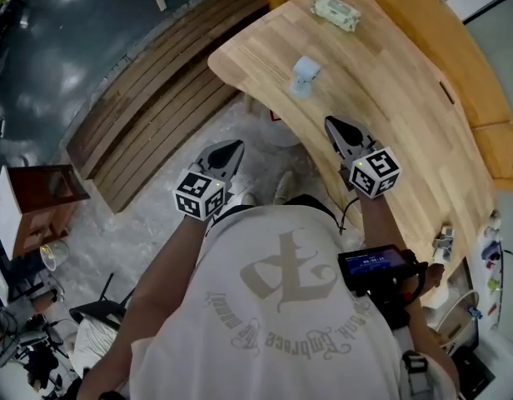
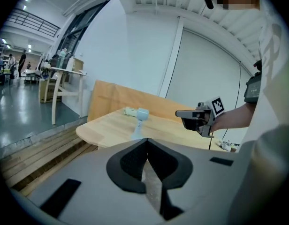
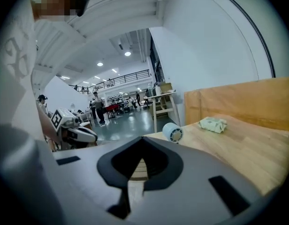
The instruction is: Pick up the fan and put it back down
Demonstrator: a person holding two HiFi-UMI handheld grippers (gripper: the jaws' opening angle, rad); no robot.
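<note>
A small pale blue fan (image 1: 305, 75) stands upright on the curved wooden table (image 1: 390, 107), near its left edge. In the left gripper view the fan (image 2: 140, 121) stands beyond the closed jaws. The right gripper view shows its round head (image 3: 173, 132) just past the jaw tips. My right gripper (image 1: 333, 125) hangs over the table's near edge, short of the fan, shut and empty. My left gripper (image 1: 233, 149) is off the table to the left, above the floor, also shut with nothing in it. Each gripper appears in the other's view: the right gripper (image 2: 178, 113) and the left gripper (image 3: 94, 137).
A pale green pack of wipes (image 1: 337, 11) lies at the table's far end. A slatted wooden bench (image 1: 156, 115) curves along the floor to the left. A yellow back panel (image 1: 456, 65) borders the table's right side. Small items (image 1: 444, 242) sit at the near right.
</note>
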